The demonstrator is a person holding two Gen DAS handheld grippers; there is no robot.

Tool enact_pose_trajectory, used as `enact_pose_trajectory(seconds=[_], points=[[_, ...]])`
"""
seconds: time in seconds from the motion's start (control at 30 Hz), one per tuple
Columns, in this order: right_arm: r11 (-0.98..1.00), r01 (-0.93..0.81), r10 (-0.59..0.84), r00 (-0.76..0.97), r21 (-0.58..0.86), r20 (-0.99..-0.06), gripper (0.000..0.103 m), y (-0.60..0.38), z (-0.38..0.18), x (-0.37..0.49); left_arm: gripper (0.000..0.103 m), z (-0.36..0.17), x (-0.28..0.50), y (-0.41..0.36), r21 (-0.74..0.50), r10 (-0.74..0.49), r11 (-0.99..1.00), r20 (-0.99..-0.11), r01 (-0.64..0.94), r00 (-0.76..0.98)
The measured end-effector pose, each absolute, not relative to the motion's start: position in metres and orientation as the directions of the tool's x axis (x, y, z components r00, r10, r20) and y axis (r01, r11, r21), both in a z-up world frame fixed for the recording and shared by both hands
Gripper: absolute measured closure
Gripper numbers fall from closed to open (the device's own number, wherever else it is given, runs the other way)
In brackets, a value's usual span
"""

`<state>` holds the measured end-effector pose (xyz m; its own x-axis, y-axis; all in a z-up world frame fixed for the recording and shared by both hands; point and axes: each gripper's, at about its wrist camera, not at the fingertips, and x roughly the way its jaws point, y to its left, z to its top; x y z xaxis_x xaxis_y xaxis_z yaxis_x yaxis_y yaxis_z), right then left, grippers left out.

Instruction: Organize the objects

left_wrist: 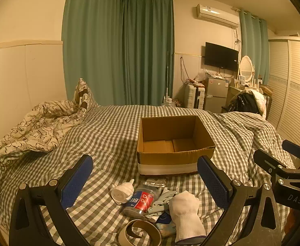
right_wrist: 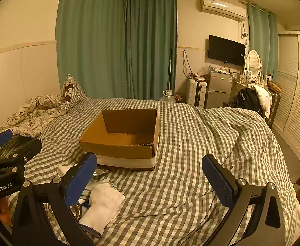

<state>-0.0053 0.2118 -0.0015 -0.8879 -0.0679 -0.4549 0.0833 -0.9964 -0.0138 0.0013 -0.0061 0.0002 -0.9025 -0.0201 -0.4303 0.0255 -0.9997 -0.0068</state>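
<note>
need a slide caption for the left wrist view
Open left gripper hovers over a clutter pile, bottle and white glove, before an empty cardboard box on the checked bed.

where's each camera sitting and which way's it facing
Left wrist: on the left gripper, open, above a bottle and sock, facing the box; the right gripper shows at right.
Right wrist: on the right gripper, open, above bare bedding; the left gripper shows at left.
Shared: box, sock, curtains.
</note>
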Motion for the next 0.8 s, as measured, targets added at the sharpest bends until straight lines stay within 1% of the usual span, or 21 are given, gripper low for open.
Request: enact_pose_trajectory(seconds=[0.8], points=[[-0.994, 0.108, -0.092, -0.884, -0.010, -0.459, 0.000, 0.2060, -0.0014, -0.0042, 0.000, -0.0005, 0.0045, -0.0040, -0.006, -0.015, -1.000, -0.432, 0.019, -0.902]])
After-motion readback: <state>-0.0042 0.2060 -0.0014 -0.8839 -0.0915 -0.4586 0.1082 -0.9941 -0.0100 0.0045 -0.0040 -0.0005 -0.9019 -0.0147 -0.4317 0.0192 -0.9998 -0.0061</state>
